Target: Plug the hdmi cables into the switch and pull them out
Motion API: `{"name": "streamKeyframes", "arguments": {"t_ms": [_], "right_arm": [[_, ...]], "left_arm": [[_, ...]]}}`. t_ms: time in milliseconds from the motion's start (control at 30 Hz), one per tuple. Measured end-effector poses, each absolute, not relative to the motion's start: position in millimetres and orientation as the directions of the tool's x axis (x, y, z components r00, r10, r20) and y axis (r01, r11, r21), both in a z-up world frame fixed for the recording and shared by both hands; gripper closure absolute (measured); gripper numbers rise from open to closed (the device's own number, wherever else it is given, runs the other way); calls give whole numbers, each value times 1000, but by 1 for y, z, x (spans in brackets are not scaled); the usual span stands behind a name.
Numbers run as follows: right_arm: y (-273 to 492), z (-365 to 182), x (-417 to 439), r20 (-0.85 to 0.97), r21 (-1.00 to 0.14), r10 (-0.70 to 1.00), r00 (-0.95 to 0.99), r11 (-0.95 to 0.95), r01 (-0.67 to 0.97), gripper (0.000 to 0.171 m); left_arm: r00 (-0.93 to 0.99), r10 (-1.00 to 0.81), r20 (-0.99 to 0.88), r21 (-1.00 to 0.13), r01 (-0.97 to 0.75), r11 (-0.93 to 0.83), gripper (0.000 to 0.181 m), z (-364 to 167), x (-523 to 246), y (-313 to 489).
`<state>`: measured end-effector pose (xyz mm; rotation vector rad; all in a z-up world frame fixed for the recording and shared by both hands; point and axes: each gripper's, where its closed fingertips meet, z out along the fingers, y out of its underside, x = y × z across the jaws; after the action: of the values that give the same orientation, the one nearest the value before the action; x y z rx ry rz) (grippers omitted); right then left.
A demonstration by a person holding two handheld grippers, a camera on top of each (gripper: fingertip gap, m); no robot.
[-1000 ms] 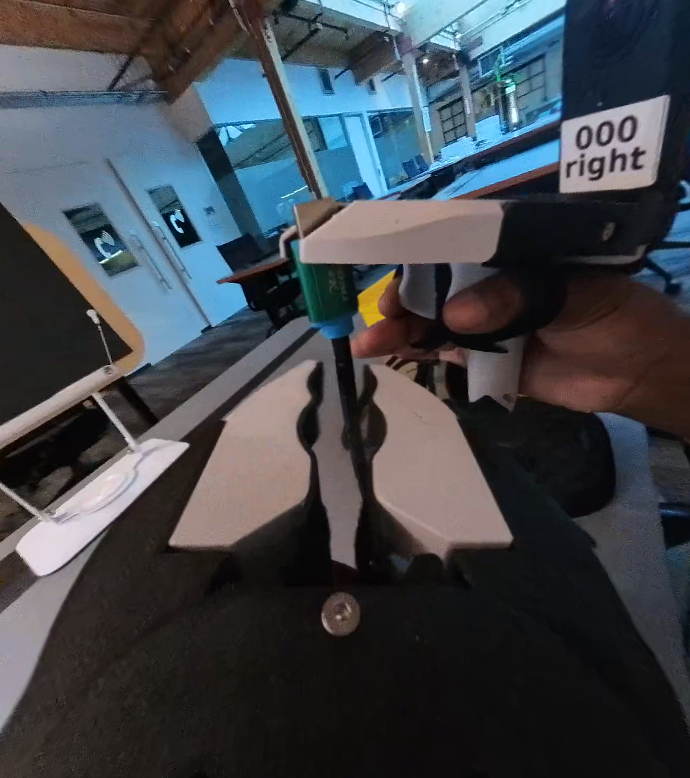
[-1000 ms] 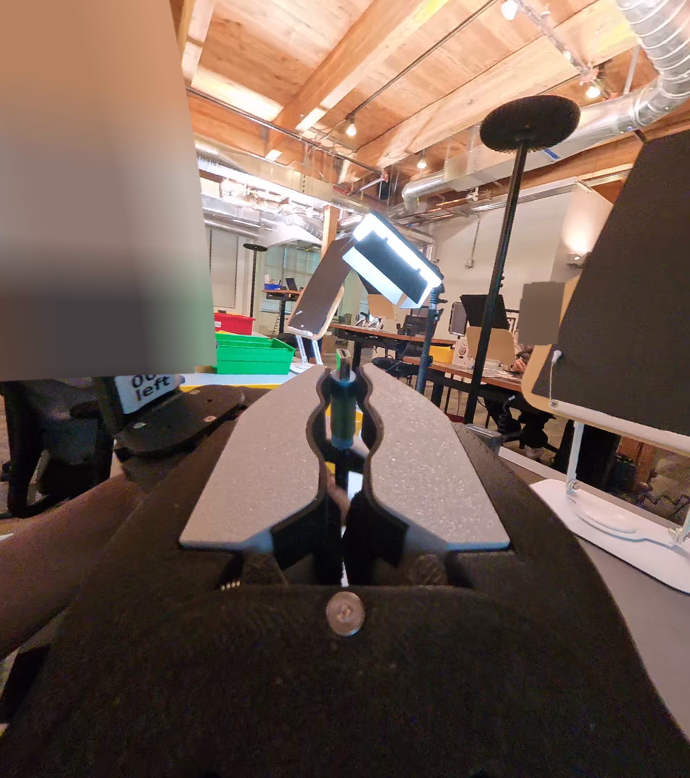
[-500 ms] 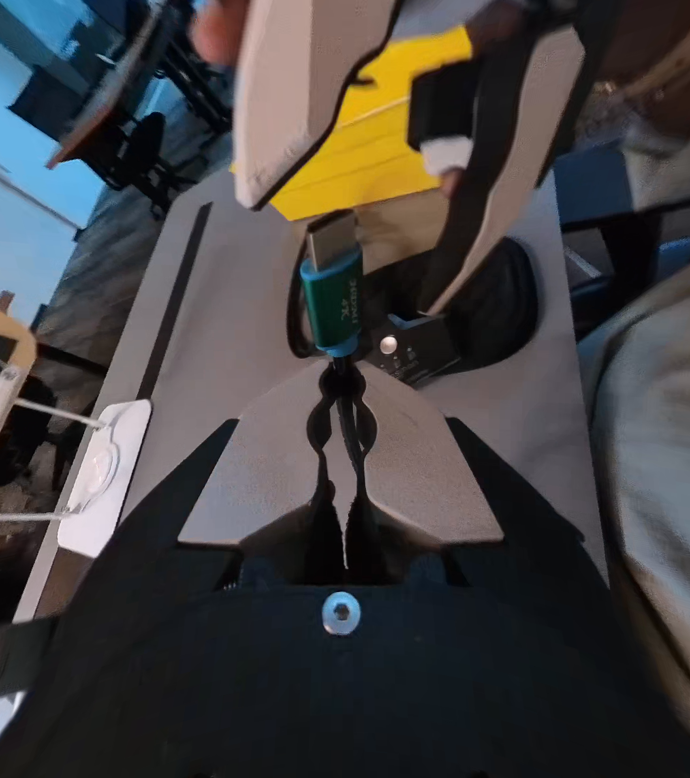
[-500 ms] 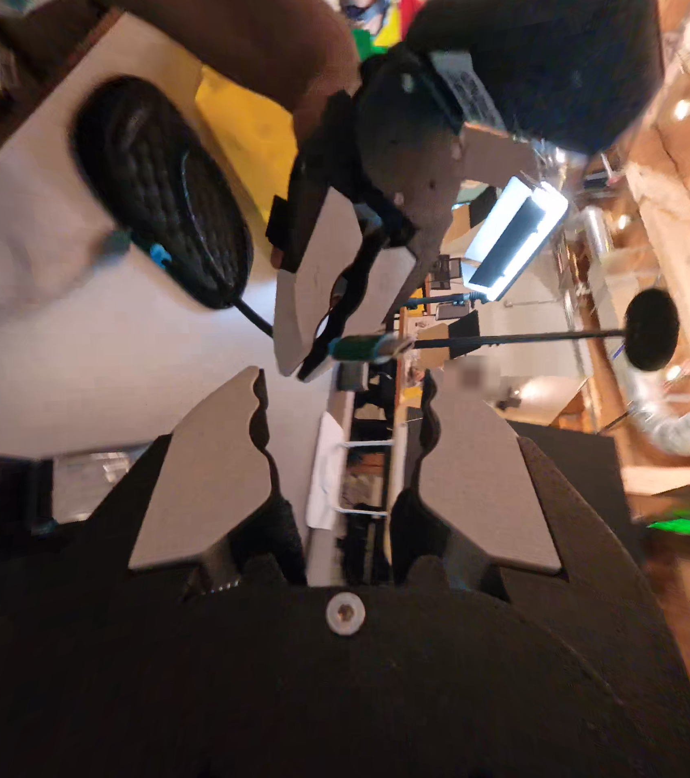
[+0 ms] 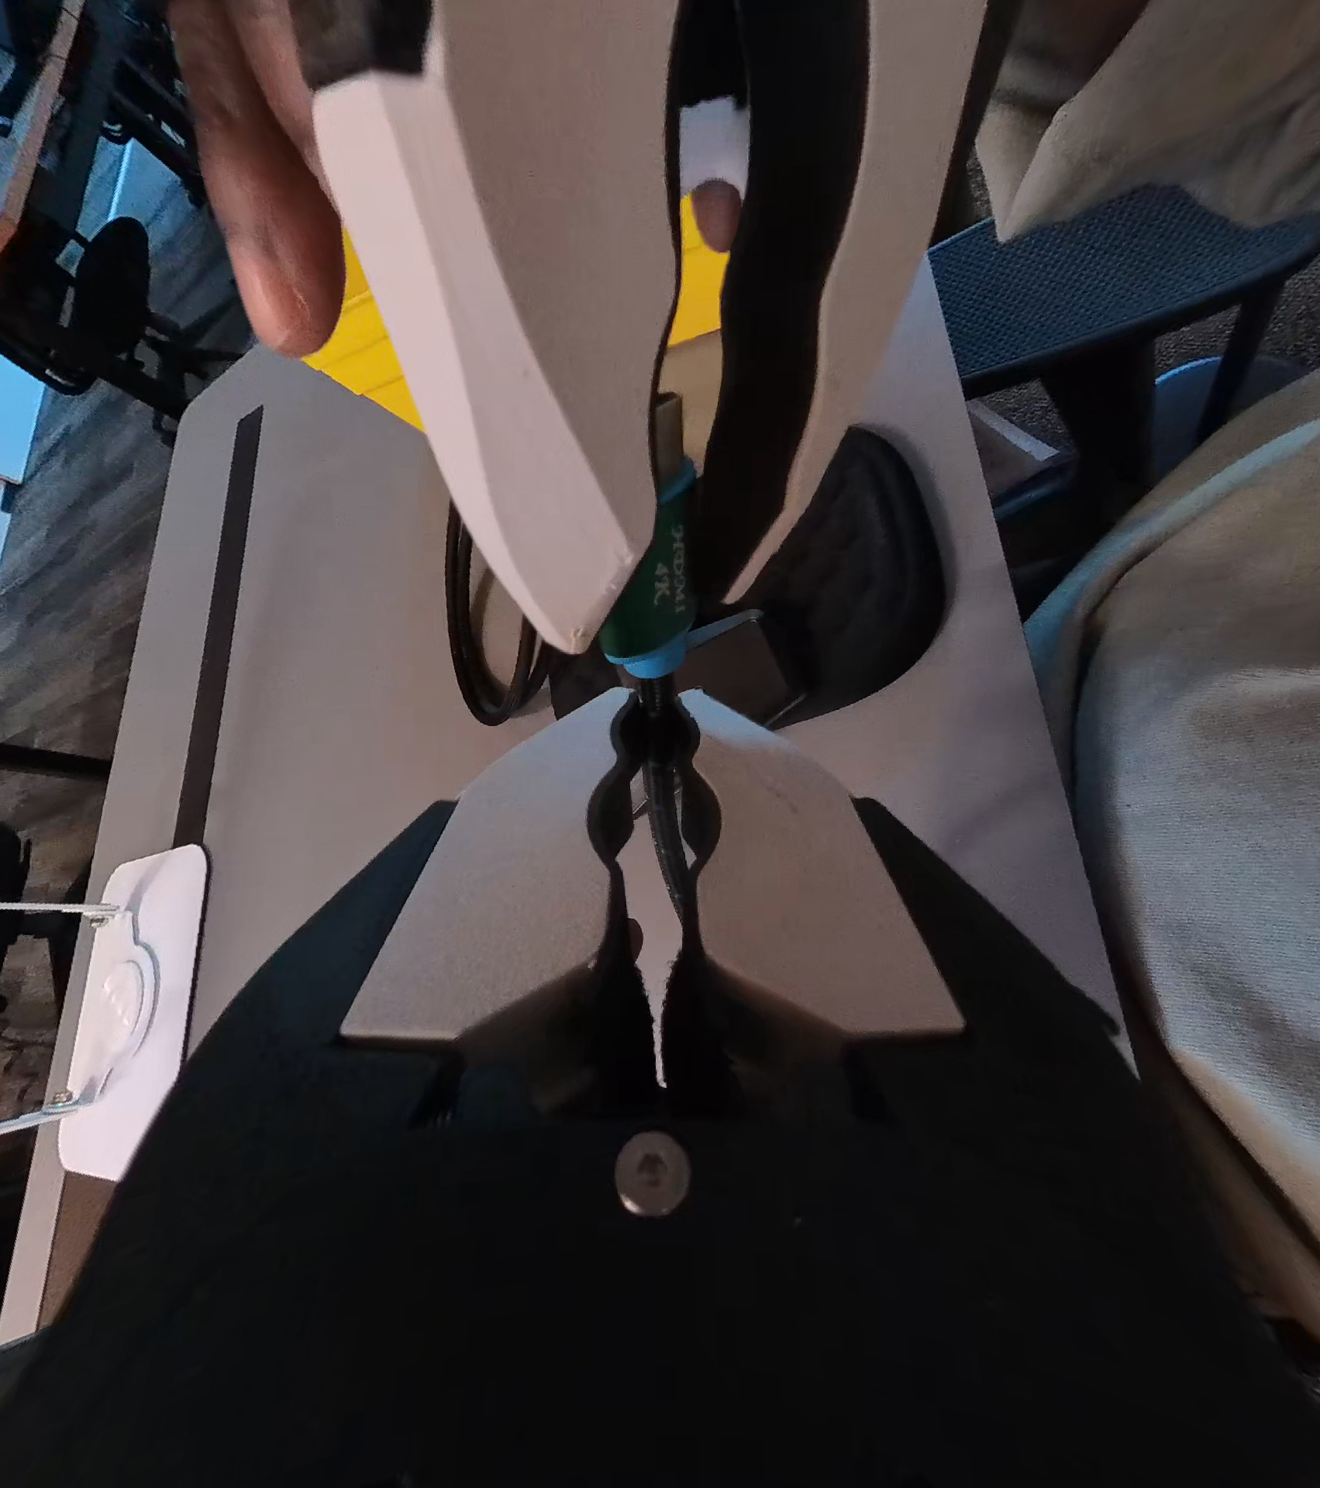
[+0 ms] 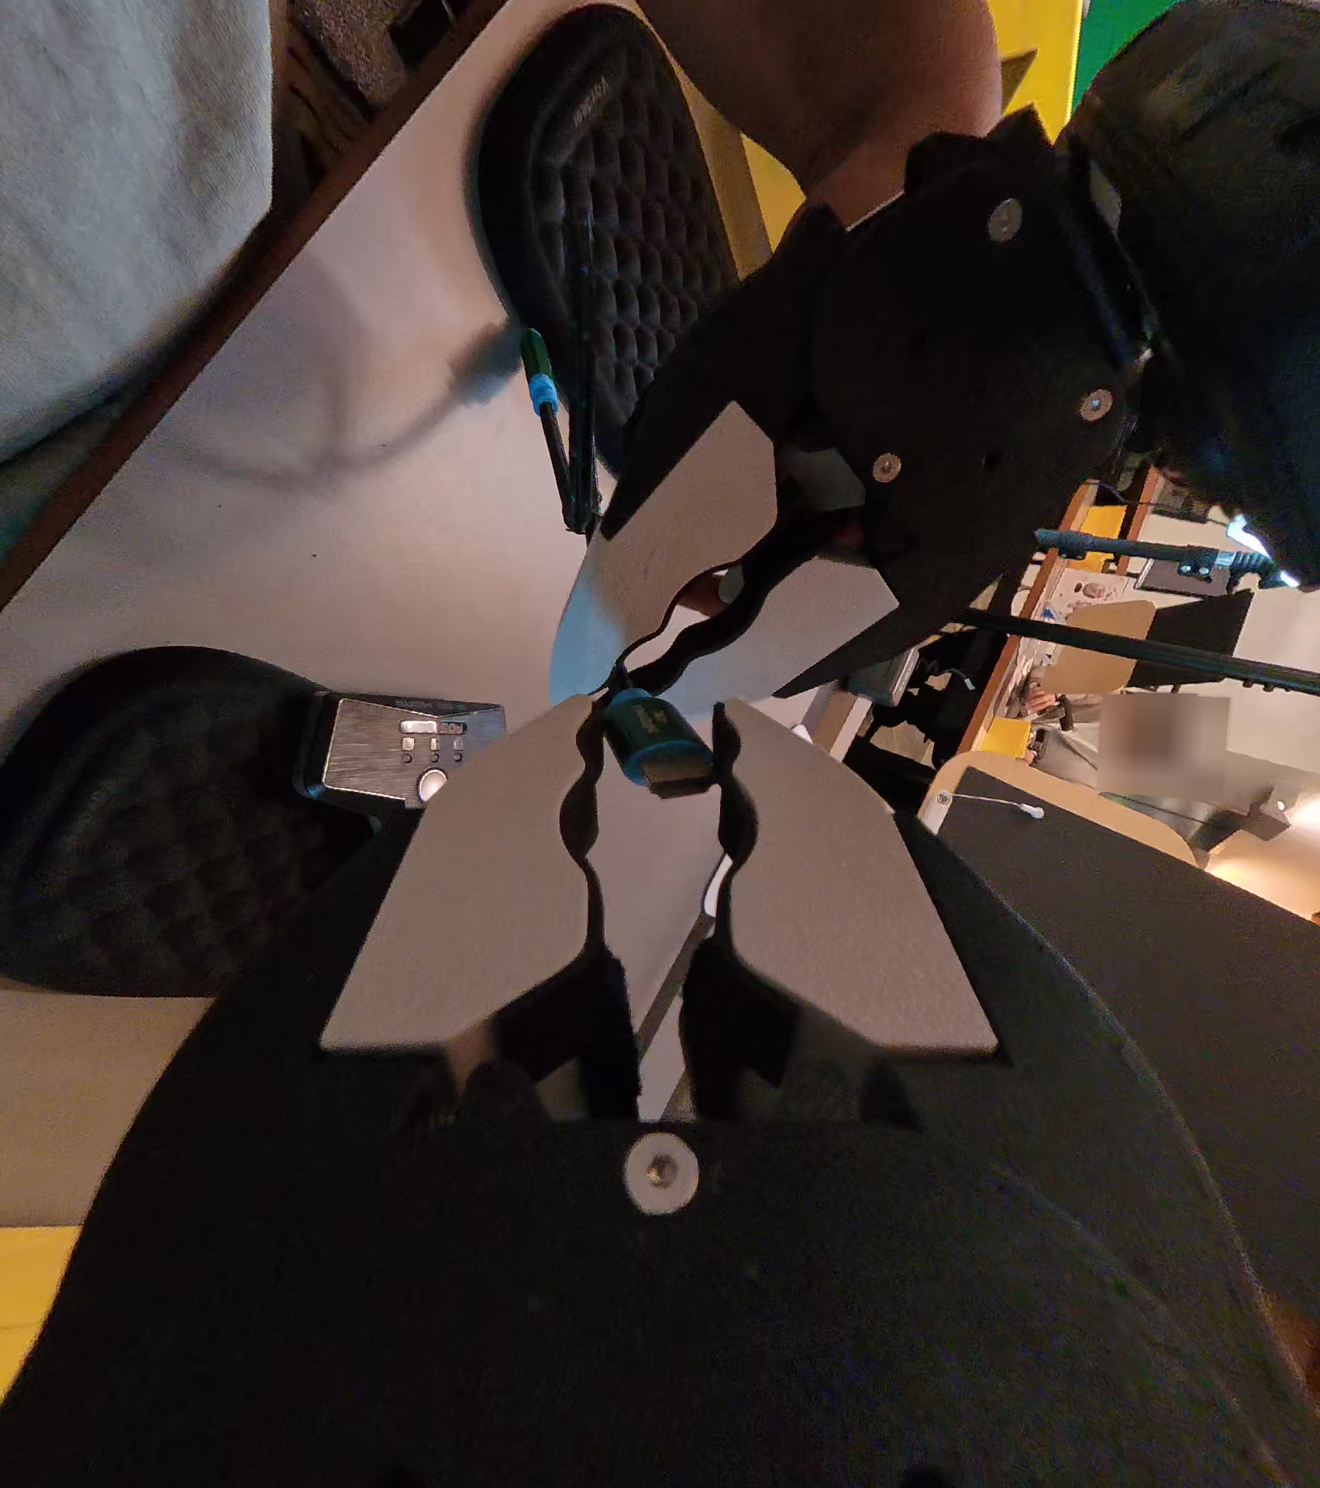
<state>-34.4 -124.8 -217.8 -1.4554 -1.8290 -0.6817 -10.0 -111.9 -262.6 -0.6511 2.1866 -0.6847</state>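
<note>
Up close in the left wrist view, the left gripper (image 5: 652, 708) has its jaws drawn nearly together, pinching the black cable (image 5: 664, 813) of an HDMI lead just behind the plug, the cord running down the narrow slot between the grey fingers (image 5: 503, 870). Right at the tips sits the green plug (image 5: 652, 588) with its blue collar, held clear of the table and tilted away, metal end pointing up and forward. Coming in from the far side, the right gripper (image 5: 672, 515) reaches toward that same plug, its pale fingers either side of the green body; one finger's edge lies against the plug, but whether the other touches cannot be made out here. Switch to the right wrist view and the picture is clearer: the right gripper (image 6: 652, 717) has its jaws parted with a plain gap, and the plug (image 6: 652, 745) hangs slantwise in that gap near the tips, not clamped. Just beyond, the left gripper (image 6: 640, 684) shows tip to tip with it, a hand (image 6: 842, 88) behind its black body. To the left on the grey table (image 6: 334, 564) lies the HDMI switch (image 6: 407, 753), a brushed-metal box with small buttons, resting against a dark honeycomb pad (image 6: 133, 829), its ports not visible from here. Farther back a second green plug (image 6: 537, 366) with a blue collar lies on the table beside another dark pad (image 6: 616, 209), its black cord trailing toward the grippers.
</note>
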Motion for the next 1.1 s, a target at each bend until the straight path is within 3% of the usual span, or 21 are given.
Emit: {"name": "streamKeyframes", "arguments": {"t_ms": [300,367,433,500,567,667,733,800,900,967,1033,1100], "right_arm": [[-128,-223,-27,734,56,661,-157,172,984,148],[-124,-216,-18,777,82,610,-152,141,987,148],[-119,-207,-8,819,62,563,-106,96,993,149],[-113,-197,-2,862,30,503,-60,67,997,149],[-103,-187,2,899,8,437,-28,47,999,149],[-87,-170,1,937,-44,349,28,38,998,149],[-77,-154,-2,956,-104,282,88,43,994,149],[-71,-135,-7,961,-199,213,178,82,977,149],[-72,-105,-15,914,-403,143,380,216,889,150],[-76,-97,-22,808,-589,221,546,327,739,150],[-80,-99,-30,641,-765,385,664,394,510,149],[-85,-111,-39,489,-865,547,679,405,296,150]], "left_arm": [[-597,-614,-516,-634,-216,743,175,-262,-8,-115],[-463,-677,-572,-694,-168,700,150,-237,-5,-104],[-217,-775,-593,-796,9,606,129,-182,-17,-93],[-48,-882,-469,-832,358,423,129,-117,-63,-102],[-155,-908,-389,-773,591,230,132,-93,-112,-136],[-430,-815,-388,-836,537,114,136,-132,-115,-193],[-579,-692,-432,-870,471,148,138,-175,-92,-217],[-623,-677,-392,-907,383,173,138,-216,-58,-213],[-407,-825,-391,-872,452,189,130,-230,-20,-168],[-243,-905,-349,-842,506,188,129,-215,-19,-130],[-223,-940,-260,-817,570,90,126,-191,-36,-108],[-216,-950,-224,-783,620,43,125,-172,-55,-95]]}}
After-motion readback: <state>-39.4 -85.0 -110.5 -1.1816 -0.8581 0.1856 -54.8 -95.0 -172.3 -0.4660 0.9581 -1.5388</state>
